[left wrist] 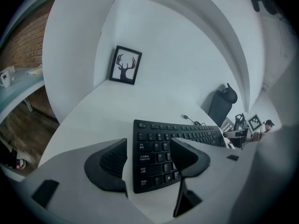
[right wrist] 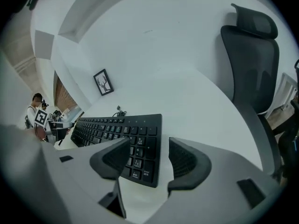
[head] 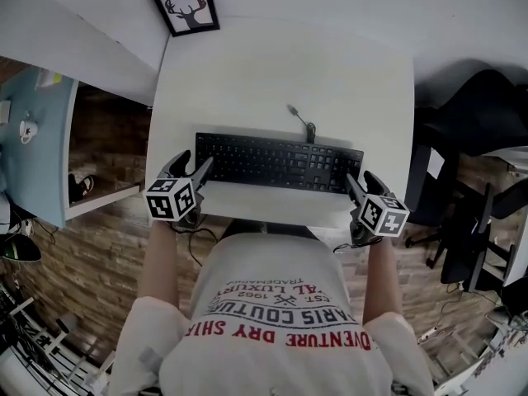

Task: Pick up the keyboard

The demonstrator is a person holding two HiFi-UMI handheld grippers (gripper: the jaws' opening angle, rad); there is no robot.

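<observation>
Dark-padded left gripper has its jaws apart, straddling the left end of the black keyboard: one jaw over the keys, the other past the end, nothing clamped. Right gripper is spread the same way over the keyboard's right end. Keyboard lies flat near the front edge of the white table, with its cable at the back. Framed deer picture stands at the table's far left corner. Black office chair is off to the right.

Dim, cool, even light; sharp focus; fisheye-warped, vignetted edges.
</observation>
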